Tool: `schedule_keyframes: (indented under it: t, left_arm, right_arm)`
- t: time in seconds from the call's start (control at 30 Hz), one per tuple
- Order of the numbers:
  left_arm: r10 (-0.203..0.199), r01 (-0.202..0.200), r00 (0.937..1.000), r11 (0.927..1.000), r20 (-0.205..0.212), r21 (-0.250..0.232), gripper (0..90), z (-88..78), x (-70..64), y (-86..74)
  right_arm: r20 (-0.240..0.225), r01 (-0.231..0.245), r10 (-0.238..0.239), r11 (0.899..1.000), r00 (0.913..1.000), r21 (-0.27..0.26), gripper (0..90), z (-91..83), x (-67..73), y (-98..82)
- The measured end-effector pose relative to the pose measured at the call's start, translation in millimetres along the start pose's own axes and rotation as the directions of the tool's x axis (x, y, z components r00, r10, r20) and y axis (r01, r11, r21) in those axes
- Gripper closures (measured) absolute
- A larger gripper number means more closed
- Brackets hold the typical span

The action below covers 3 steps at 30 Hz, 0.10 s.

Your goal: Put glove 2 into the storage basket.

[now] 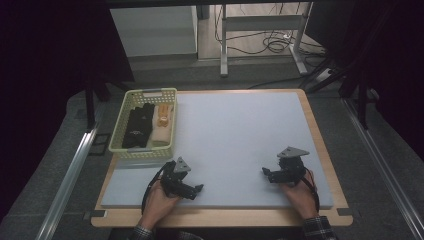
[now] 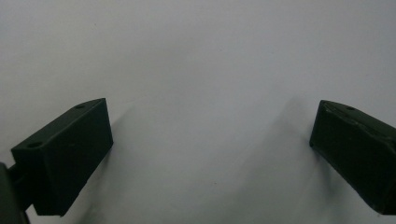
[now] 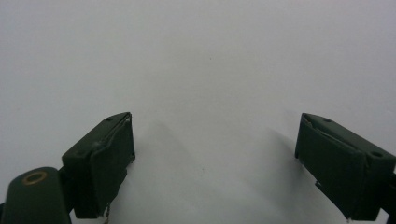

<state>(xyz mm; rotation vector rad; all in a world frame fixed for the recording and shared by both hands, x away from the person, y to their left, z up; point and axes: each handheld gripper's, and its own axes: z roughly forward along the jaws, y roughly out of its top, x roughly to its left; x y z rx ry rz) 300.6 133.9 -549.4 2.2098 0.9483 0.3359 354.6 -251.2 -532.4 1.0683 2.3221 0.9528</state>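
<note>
A person's two hands rest at the near edge of a pale grey mat (image 1: 235, 140), each holding a black gripper. My left gripper (image 1: 198, 189) lies low over the mat at front left, pointing right; its own view shows the left gripper (image 2: 210, 140) open with bare mat between the jaws. My right gripper (image 1: 265, 173) sits at front right, pointing left, and in its own view the right gripper (image 3: 215, 149) is open and holds nothing. A pale green basket (image 1: 131, 150) stands at the mat's left, just beyond the left hand, holding black folded items (image 1: 137, 126), a cream one and an orange one (image 1: 163, 118).
The mat lies on a wooden table (image 1: 225, 219) whose edges show at front and right. Metal rails (image 1: 67, 177) run along both sides on the floor. A desk frame (image 1: 260, 35) and cables stand beyond the far edge.
</note>
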Motion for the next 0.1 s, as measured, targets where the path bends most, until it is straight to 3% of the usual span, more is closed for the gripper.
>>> schedule_keyframes:
  t: [0.1]
  left_arm:
    - [0.0, 0.0, 1.0, 1.0, 0.0, 0.0, 0.0, 0.0, 0.0, -0.1]
  right_arm:
    - [-0.001, -0.001, 0.001, 1.0, 1.0, 0.001, 11.4, 0.1, -0.1, -0.1]
